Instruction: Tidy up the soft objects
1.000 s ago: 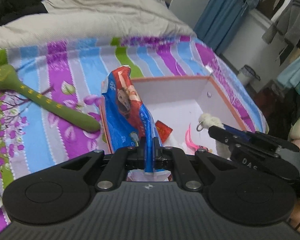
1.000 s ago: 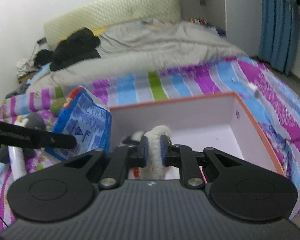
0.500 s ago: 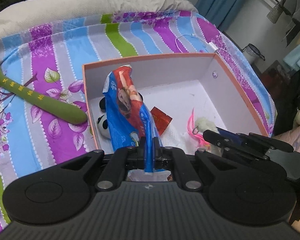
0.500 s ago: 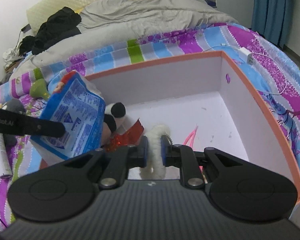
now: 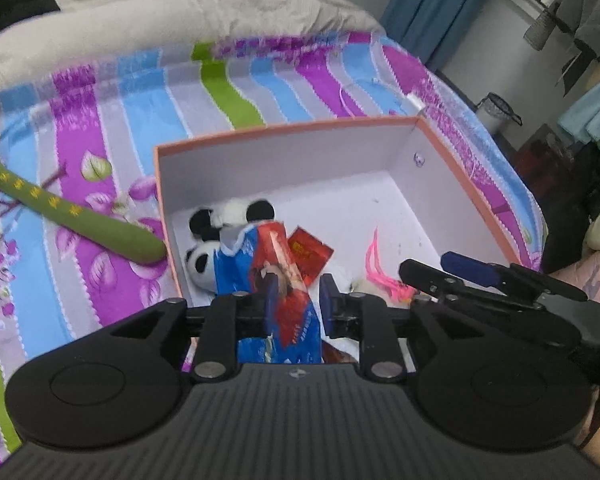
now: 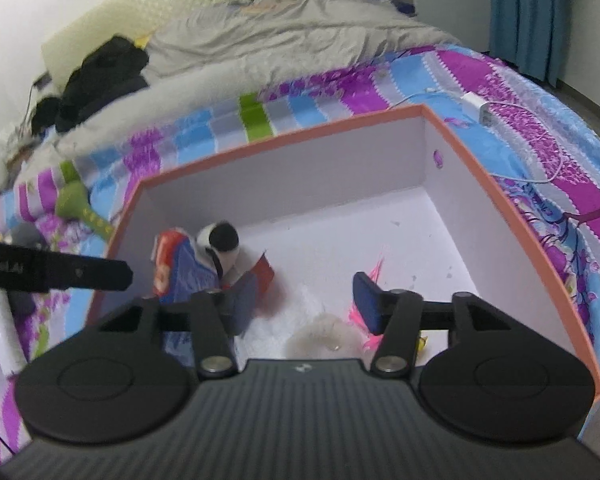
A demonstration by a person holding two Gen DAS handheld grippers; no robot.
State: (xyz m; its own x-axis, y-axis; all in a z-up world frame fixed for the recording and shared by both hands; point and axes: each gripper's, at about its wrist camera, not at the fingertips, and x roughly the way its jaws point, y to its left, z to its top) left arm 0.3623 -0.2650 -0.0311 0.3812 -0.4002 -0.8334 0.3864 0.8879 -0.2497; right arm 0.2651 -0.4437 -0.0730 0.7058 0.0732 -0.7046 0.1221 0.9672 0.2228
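**A:** What do I have on the left?

**B:** I see my left gripper (image 5: 296,300) over the near edge of the orange-rimmed box (image 5: 284,125) on the striped bedspread (image 5: 140,112). Its jaws have just been opening. The blue and red packet (image 5: 278,276) stands between the pads; the left pad looks to touch it, the right pad stands clear, so I have no squeeze on it. The packet leans on the panda plush (image 5: 204,258) in the box's left corner, beside a red envelope (image 5: 310,252).

**A:** And the right?

**B:** My right gripper (image 6: 306,304) hangs over the same box, jaws about half apart, and they have just been opening as well. The white fluffy toy (image 6: 324,336) lies on the box floor below the gap, touching neither pad. Pink feathers (image 6: 370,280) lie just beside it, by the right pad.

**A:** Anything outside the box?

**B:** A green plush stick (image 5: 80,216) lies on the bedspread, its end touching the box's left wall. A white charger with its cable (image 6: 478,106) lies past the far right corner. A grey duvet (image 6: 280,36) covers the rest of the bed.
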